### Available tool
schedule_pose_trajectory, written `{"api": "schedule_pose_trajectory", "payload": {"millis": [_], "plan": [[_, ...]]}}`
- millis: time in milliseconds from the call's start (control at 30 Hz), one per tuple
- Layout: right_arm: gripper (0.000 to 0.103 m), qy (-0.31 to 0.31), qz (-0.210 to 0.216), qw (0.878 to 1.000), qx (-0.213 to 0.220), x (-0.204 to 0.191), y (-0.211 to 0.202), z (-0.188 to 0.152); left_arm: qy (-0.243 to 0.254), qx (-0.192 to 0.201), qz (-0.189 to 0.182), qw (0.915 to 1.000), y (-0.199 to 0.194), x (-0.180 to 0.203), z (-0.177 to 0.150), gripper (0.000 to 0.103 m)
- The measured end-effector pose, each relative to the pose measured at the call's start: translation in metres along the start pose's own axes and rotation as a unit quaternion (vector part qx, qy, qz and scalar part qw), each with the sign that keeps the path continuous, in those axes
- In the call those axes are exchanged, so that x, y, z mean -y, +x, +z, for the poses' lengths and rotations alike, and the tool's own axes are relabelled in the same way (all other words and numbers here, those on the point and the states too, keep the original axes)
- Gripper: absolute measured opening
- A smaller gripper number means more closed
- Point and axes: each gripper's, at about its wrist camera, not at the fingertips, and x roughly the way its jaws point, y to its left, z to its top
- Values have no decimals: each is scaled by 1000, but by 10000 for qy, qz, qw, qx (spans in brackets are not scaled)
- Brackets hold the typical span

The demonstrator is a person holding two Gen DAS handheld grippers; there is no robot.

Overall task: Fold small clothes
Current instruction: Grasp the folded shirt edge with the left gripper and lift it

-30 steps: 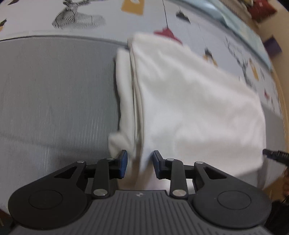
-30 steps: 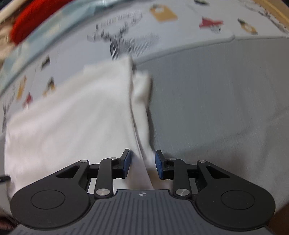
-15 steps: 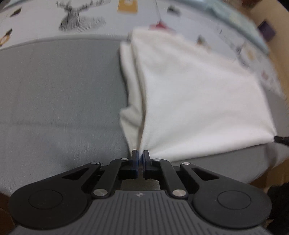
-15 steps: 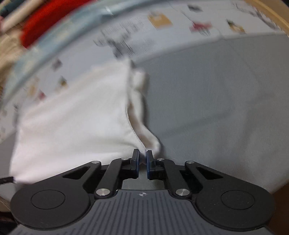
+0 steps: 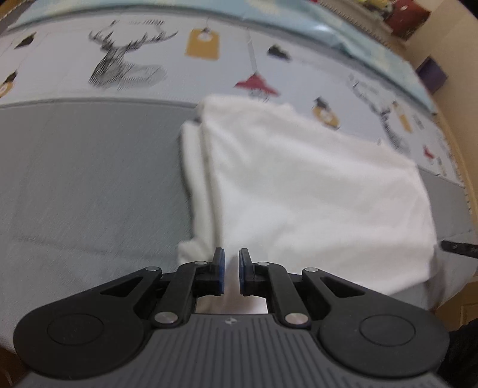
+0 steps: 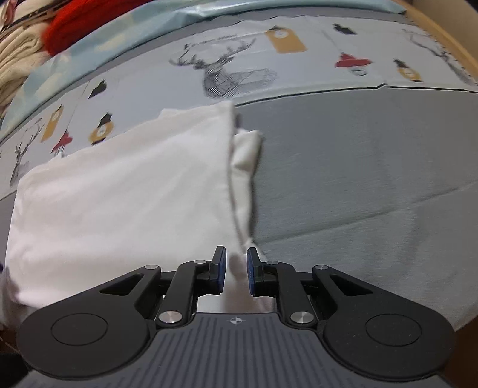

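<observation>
A white folded garment lies on a grey mat; it also shows in the right wrist view. My left gripper is open a little, its jaws on either side of the garment's near left corner. My right gripper is open a little at the garment's near right corner, with cloth between the pads. The other gripper's black tip shows at the right edge of the left wrist view.
The grey mat lies on a printed sheet with deer and tag drawings. A red cloth and cream fabric are piled at the far left. A wooden edge runs along the right.
Both grippers were shut on the garment's near corners half a second ago; now both jaws have parted a little. The garment lies flatter on the mat.
</observation>
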Motion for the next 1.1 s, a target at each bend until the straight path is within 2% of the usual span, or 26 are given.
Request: {"api": "schedule_pose_trajectory", "payload": {"millis": [100, 167, 267, 467, 600, 667, 767, 833, 900, 1000, 1100], "plan": [[15, -87, 126, 9997, 210, -5, 2, 2, 48, 109, -137, 9998, 9, 14, 9, 9], [15, -58, 108, 9998, 138, -6, 8, 3, 76, 23, -82, 9999, 17, 15, 5, 9], [17, -57, -27, 10000, -59, -8, 21, 4, 211, -244, 241, 9992, 40, 16, 6, 9], [16, -52, -81, 9995, -313, -9, 37, 1, 326, -320, 243, 9987, 45, 14, 7, 9], [17, -224, -217, 9993, -208, -15, 26, 7, 286, -343, 134, 9989, 44, 10, 9, 9], [18, -341, -319, 9988, 168, -18, 5, 11, 258, -336, 69, 9991, 43, 9, 10, 11], [26, -312, -246, 9954, 875, -18, -26, 7, 197, -294, -73, 9993, 40, 7, 11, 21], [31, -132, -185, 9932, 1139, -13, -37, -2, 70, -132, -179, 9997, 35, 4, 14, 27], [31, 58, -216, 9938, 1093, -10, -39, -7, -243, 90, -242, 9994, 29, -5, 20, 40], [31, -21, -295, 9923, 1199, -8, -41, -8, -797, 326, -148, 9962, 28, -22, 28, 57], [31, 60, -351, 9941, 1025, -3, -36, -11, -1326, 106, 26, 9911, 40, -37, 33, 61]]}}
